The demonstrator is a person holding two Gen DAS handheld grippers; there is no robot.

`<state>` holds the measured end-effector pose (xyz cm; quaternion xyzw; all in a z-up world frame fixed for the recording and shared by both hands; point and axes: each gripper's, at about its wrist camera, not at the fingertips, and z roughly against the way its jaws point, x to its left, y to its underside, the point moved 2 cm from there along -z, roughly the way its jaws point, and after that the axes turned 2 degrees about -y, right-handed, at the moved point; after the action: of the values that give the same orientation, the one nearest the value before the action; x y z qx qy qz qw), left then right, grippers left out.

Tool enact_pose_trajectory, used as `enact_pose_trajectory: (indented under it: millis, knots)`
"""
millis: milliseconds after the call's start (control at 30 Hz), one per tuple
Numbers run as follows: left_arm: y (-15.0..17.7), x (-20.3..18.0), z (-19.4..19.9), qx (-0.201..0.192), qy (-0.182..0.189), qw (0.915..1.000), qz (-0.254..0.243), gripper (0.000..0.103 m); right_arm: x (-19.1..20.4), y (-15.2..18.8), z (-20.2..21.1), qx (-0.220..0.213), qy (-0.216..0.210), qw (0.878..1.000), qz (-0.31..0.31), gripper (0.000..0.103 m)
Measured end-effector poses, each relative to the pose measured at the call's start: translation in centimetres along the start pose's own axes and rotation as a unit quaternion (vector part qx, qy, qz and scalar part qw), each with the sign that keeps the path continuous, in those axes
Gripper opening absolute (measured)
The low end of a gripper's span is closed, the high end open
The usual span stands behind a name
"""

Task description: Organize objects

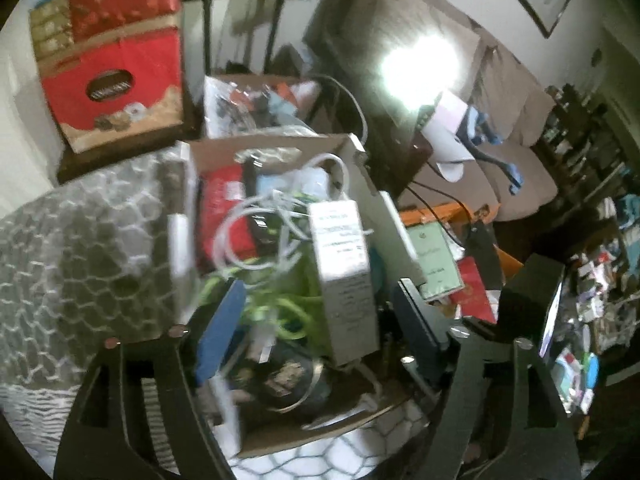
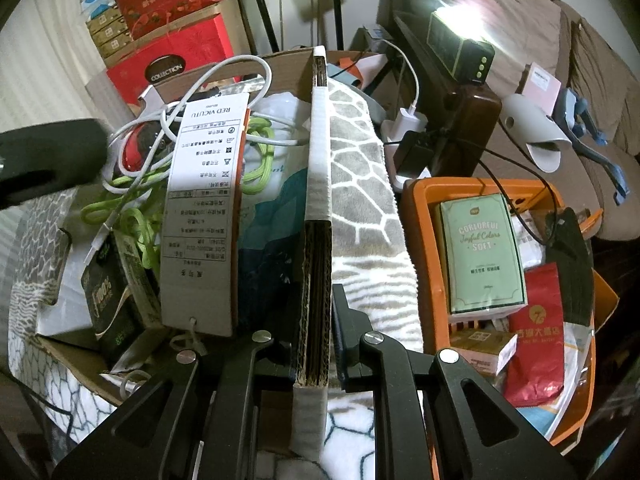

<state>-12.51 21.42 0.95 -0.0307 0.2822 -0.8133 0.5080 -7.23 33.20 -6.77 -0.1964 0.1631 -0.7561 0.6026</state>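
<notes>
A cardboard box (image 1: 280, 148) full of cables, a white labelled carton (image 1: 344, 276) and a dark packet sits on a grey patterned blanket (image 1: 80, 260). My left gripper (image 1: 320, 320) is open over the box, blue-padded fingers (image 1: 220, 332) on either side of the contents. In the right wrist view my right gripper (image 2: 318, 320) is shut on the box's cardboard side wall (image 2: 318, 216). Inside lie white cable (image 2: 208, 80), green cord (image 2: 256, 148) and the labelled carton (image 2: 204, 216).
An orange crate (image 2: 420, 240) with a green packet (image 2: 482, 252) and red bag (image 2: 536, 332) stands right of the box. Red gift boxes (image 2: 172, 20) are stacked behind. A sofa (image 2: 580, 60), a lit lamp (image 2: 460, 40) and a charger (image 2: 408, 120) lie beyond.
</notes>
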Motion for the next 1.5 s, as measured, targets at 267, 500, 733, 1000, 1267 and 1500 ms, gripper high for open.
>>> enact_pose_trajectory:
  millis: [267,500,733,1000,1267,1500]
  knots:
    - [1.4,4.8,4.1,-0.042,-0.038,0.9981,0.026,0.087,-0.3,0.0,0.5,-0.006,0.003,1.000,-0.002,0.014]
    - [3.3,9.3,7.7,-0.074,-0.073,0.9928,0.060,0.094,-0.5,-0.2,1.6,-0.022,0.013,1.000,-0.003,0.019]
    - [5.7,12.5,10.1,-0.091,-0.112,0.9865,0.076,0.102,0.7,-0.9,4.9,-0.061,0.020,0.998,0.007,0.025]
    - [8.4,13.4,11.8,-0.104,-0.130,0.9823,0.085,0.103,4.7,-0.9,8.4,-0.097,-0.005,0.994,0.040,0.033]
    - [10.8,13.9,11.8,-0.106,-0.161,0.9758,0.104,0.103,8.6,0.1,9.9,-0.121,-0.023,0.990,0.064,0.072]
    - [12.4,14.3,11.3,-0.109,-0.175,0.9718,0.114,0.103,10.2,1.4,10.6,-0.143,-0.020,0.988,0.063,0.089]
